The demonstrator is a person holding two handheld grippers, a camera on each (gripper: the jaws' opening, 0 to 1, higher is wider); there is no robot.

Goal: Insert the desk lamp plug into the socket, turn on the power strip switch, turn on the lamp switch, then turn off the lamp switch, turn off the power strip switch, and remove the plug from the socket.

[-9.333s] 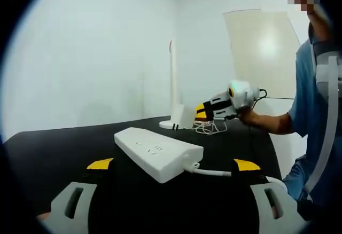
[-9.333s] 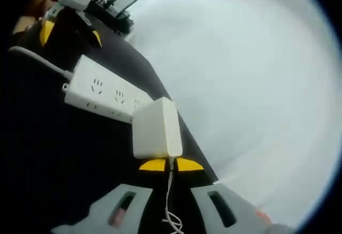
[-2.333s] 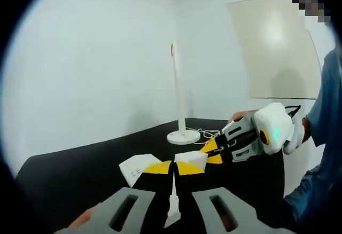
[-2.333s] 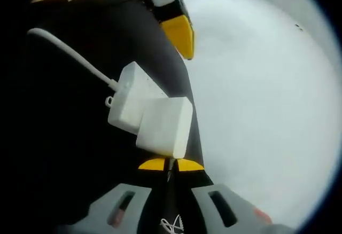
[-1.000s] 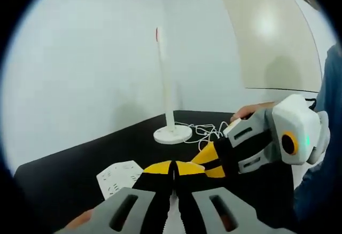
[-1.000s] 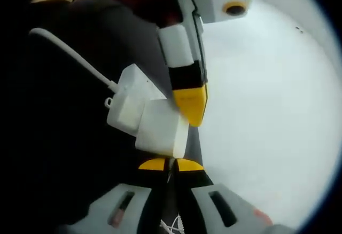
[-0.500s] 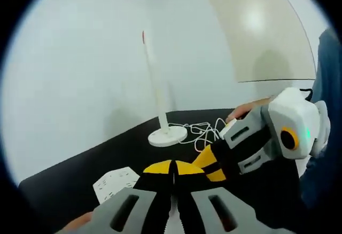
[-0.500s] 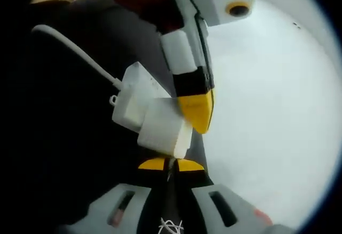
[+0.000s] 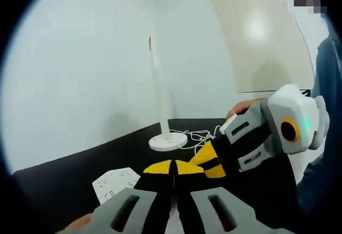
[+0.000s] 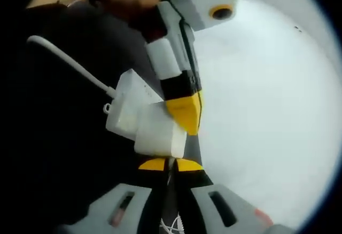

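Right gripper jaws pinched together on the thin lamp cord, directly behind the white plug seated on the end of the power strip on the black table. Left gripper jaws closed, holding nothing visible, yellow tip at the plug; lamp upright beyond.

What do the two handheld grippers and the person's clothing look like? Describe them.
The left gripper has grey slotted jaw bodies, black fingers and yellow tips. The right gripper adds a white-and-grey housing carrying an orange ring, a small green light and a thin black cable behind. The person's sleeve is blue.
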